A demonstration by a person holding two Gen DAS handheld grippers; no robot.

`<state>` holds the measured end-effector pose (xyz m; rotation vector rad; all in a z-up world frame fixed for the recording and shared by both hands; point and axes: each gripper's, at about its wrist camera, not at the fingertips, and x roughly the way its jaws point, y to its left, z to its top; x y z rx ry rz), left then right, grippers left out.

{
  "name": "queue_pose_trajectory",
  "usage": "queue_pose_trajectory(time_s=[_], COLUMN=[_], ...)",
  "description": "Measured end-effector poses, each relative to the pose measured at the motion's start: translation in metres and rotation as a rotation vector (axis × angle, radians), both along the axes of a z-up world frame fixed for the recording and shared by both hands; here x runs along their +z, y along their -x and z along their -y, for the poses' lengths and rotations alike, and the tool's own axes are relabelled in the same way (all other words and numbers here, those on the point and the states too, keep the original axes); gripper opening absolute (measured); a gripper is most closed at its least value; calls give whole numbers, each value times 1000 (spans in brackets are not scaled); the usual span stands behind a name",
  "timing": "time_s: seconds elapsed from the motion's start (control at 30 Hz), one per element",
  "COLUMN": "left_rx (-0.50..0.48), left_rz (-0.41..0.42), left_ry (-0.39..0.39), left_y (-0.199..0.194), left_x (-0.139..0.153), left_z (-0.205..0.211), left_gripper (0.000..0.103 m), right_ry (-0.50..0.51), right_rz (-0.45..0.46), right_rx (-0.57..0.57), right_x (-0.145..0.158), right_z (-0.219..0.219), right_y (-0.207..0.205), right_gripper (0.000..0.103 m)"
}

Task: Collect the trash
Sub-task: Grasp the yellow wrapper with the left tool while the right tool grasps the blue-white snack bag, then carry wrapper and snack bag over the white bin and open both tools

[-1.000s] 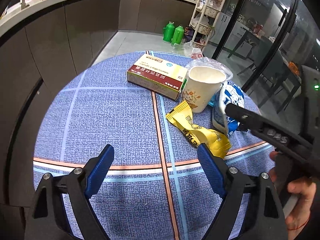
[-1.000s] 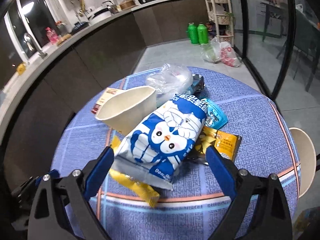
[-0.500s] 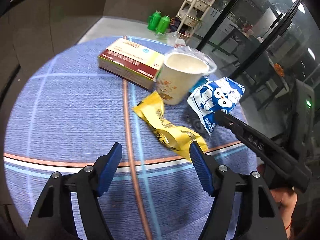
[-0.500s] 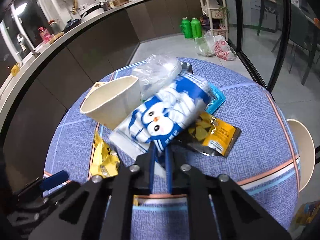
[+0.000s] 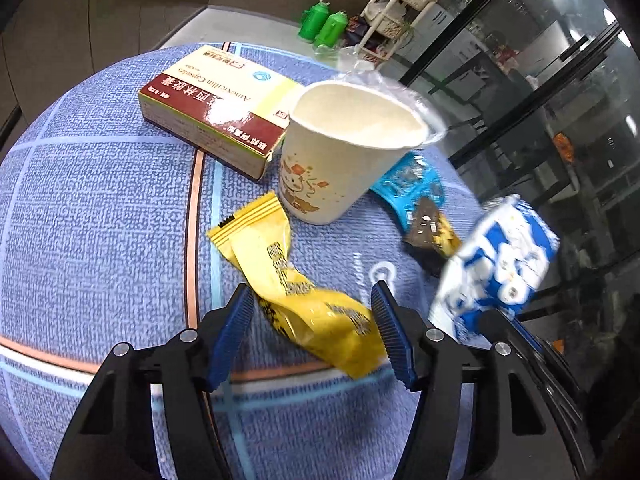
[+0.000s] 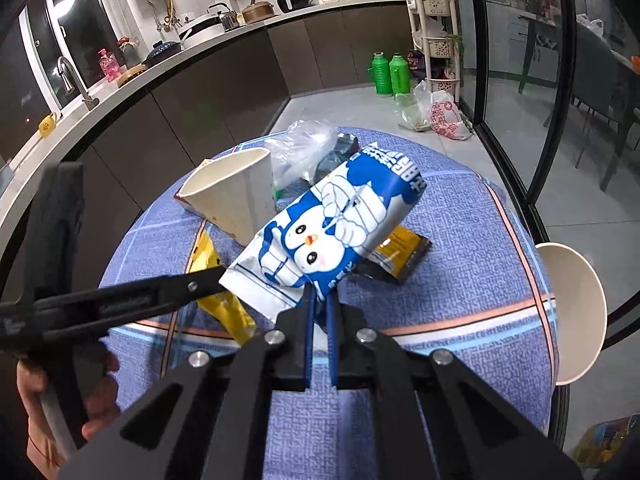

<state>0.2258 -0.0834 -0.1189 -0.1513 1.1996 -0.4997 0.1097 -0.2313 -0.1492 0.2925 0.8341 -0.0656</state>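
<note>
On the round blue-cloth table (image 5: 100, 220) a crumpled yellow wrapper (image 5: 260, 240) lies between the jaws of my left gripper (image 5: 311, 292). Those jaws are closing, and the pads stand at its sides without clearly pressing it. My right gripper (image 6: 319, 296) is shut on the lower edge of a blue and white penguin snack bag (image 6: 332, 228), which hangs tilted above the cloth; the same bag (image 5: 500, 272) shows blurred in the left wrist view. A paper cup (image 5: 340, 160) stands upright just beyond the yellow wrapper.
A medicine box (image 5: 212, 108) lies behind the cup, a small blue wrapper (image 5: 408, 184) and a dark orange packet (image 6: 400, 256) to its right, a clear plastic bag (image 6: 304, 148) behind. A white chair seat (image 6: 576, 312) sits off the table's right edge. A hand (image 6: 40, 400) holds the left gripper.
My right gripper shut on the penguin bag and lifted it off the table. My left gripper moved forward and down over the yellow wrapper while its jaws narrowed.
</note>
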Motion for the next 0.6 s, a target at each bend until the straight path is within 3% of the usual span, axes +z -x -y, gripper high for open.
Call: queue_pose_trajectory(time_s=[0.1, 0.17, 0.43, 0.6], left_rx=[-1, -17, -68, -110], left_rz=[10, 9, 72, 134], left_ry=[-19, -21, -42, -27], left_y=[-3, -3, 25, 45], left_x=[-1, -1, 8, 34], left_z=[5, 8, 10, 17], left_gripper=[46, 19, 12, 11], right_ry=[0, 0, -18, -30], right_rz=[-1, 0, 16, 55], right_rx=[1, 3, 22, 20], right_x=[-1, 0, 5, 21], right_z=[1, 1, 2, 10], right_y=[2, 4, 18, 35], right_gripper=[7, 7, 7, 7])
